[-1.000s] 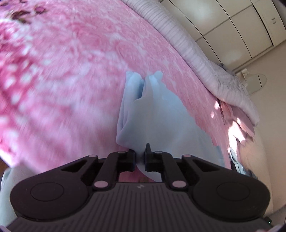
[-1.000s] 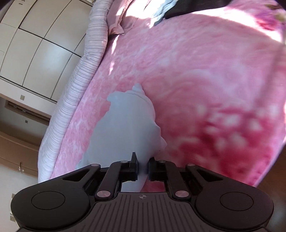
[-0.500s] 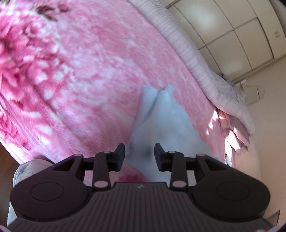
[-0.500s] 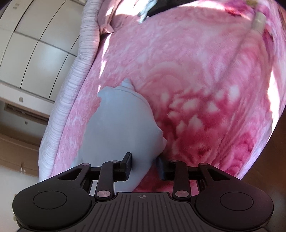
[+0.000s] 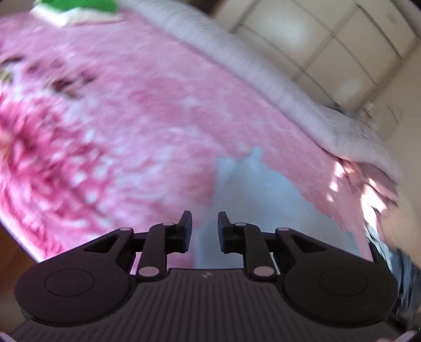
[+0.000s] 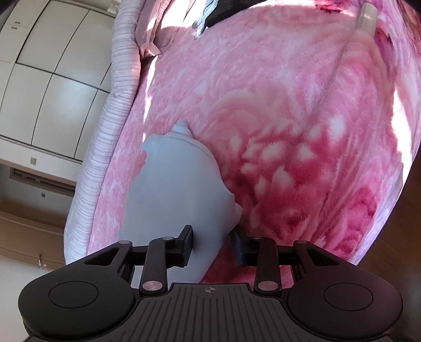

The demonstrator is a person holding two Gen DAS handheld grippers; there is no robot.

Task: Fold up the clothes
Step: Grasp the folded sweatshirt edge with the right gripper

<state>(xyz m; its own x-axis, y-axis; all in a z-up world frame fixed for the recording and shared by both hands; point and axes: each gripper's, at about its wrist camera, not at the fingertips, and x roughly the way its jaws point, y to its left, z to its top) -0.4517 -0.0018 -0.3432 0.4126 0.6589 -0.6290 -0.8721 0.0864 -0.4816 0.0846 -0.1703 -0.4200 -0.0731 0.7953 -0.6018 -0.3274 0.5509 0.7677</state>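
Pink blanket (image 6: pixel 289 118) bears pale-blue garment (image 6: pixel 179 189) (striped quilt (image 6: pixel 110 126) alongside).

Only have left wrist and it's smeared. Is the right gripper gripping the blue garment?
Observer: No. The right gripper has its jaws apart; the light blue garment lies between them, not pinched.
Operator: Is the garment flat?
Observer: No, it is bunched into a narrow heap on the pink blanket.
Operator: Anything else on the bed nearby?
Observer: A white plug at the far end, its cable trailing across the blanket to the right of the garment.
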